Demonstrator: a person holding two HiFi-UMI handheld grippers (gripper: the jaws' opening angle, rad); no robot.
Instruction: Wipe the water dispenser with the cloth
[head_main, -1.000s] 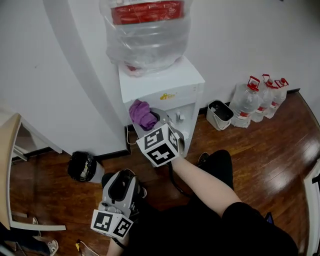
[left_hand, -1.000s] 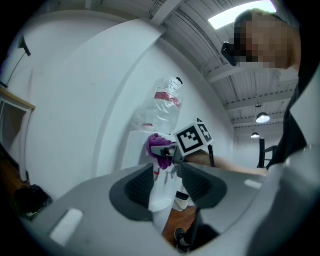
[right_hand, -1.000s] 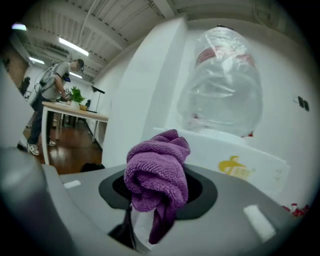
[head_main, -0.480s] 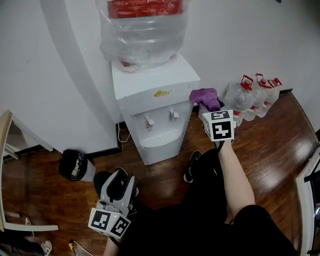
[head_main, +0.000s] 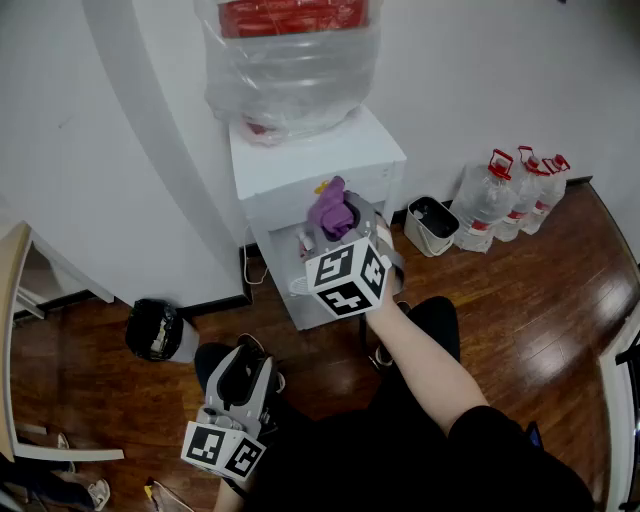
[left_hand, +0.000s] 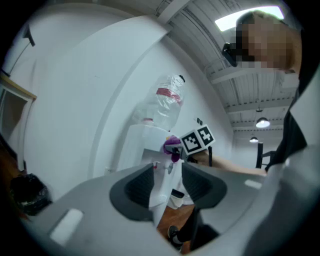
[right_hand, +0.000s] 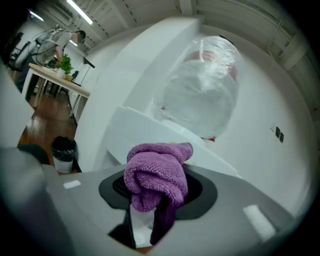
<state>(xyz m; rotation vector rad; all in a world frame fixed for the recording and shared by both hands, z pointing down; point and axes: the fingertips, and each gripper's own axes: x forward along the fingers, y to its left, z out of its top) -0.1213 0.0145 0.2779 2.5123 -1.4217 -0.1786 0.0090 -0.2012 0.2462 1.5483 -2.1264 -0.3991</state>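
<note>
The white water dispenser (head_main: 330, 160) stands against the wall with a plastic-wrapped bottle (head_main: 290, 60) on top. My right gripper (head_main: 337, 226) is shut on a bunched purple cloth (head_main: 328, 208) and holds it against the upper front panel, just above the taps. In the right gripper view the cloth (right_hand: 155, 175) fills the jaws, with the dispenser (right_hand: 150, 135) close behind. My left gripper (head_main: 243, 368) hangs low near my lap, away from the dispenser. Its pads (left_hand: 140, 186) stand a narrow gap apart with nothing between them. It looks toward the dispenser (left_hand: 145, 145) and the cloth (left_hand: 172, 145).
A black waste bin (head_main: 155, 332) sits on the wooden floor left of the dispenser. A small white bin (head_main: 432, 225) and several water jugs (head_main: 510, 200) line the wall on the right. A desk edge (head_main: 15, 330) is at the far left.
The right gripper carried the cloth from the tap recess to the dispenser's right side, then back to the upper front panel. The left gripper stayed low and still.
</note>
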